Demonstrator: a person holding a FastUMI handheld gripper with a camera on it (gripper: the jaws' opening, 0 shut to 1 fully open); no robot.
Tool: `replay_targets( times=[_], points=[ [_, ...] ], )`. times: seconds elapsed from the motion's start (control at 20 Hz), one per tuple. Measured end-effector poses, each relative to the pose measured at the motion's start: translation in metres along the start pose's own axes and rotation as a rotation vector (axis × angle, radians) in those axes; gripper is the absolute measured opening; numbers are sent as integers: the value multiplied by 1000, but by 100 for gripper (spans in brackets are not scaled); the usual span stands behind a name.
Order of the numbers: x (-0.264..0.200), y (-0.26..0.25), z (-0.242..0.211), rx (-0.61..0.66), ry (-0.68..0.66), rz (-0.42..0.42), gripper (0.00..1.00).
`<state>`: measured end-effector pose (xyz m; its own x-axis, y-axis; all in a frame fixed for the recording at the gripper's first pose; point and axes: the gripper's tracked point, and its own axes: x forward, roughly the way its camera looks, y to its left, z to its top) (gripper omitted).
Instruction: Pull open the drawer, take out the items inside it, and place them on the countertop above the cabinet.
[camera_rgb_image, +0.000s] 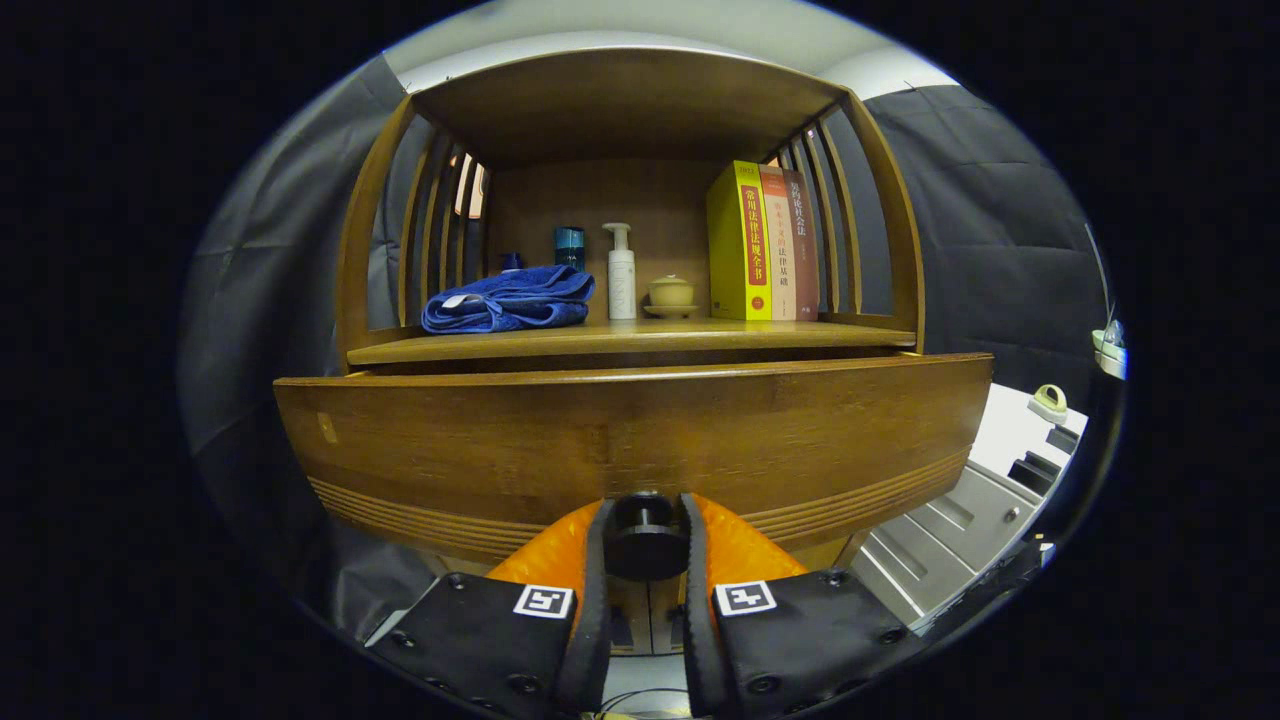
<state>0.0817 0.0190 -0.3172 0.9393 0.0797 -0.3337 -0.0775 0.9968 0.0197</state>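
Now the claw (645, 545) grips the knob (645, 538) on the drawer (640, 440), pulled out below the table (630, 340) bearing a towel (508, 300).

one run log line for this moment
phase: pulling drawer | gripper: shut on round dark knob | wooden drawer front: partly out | countertop: folded blue towel

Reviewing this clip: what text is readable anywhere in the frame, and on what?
"常用法律法规全书": spine of the yellow book on the countertop.
Red book and brown book spines: too blurred to read.
Pump bottle: nothing legible.
Tool, shut on the drawer knob: square markers, no words.
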Motion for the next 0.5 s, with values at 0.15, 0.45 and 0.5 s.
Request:
replay_targets(
  times=[0.15, 0.45, 0.5],
  points=[
    [-16, -1, -2, 2, 11, 1, 38],
    [-44, -2, -3, -8, 21, 9, 38],
    [-48, -3, -3, -5, 24, 11, 38]
  ],
)
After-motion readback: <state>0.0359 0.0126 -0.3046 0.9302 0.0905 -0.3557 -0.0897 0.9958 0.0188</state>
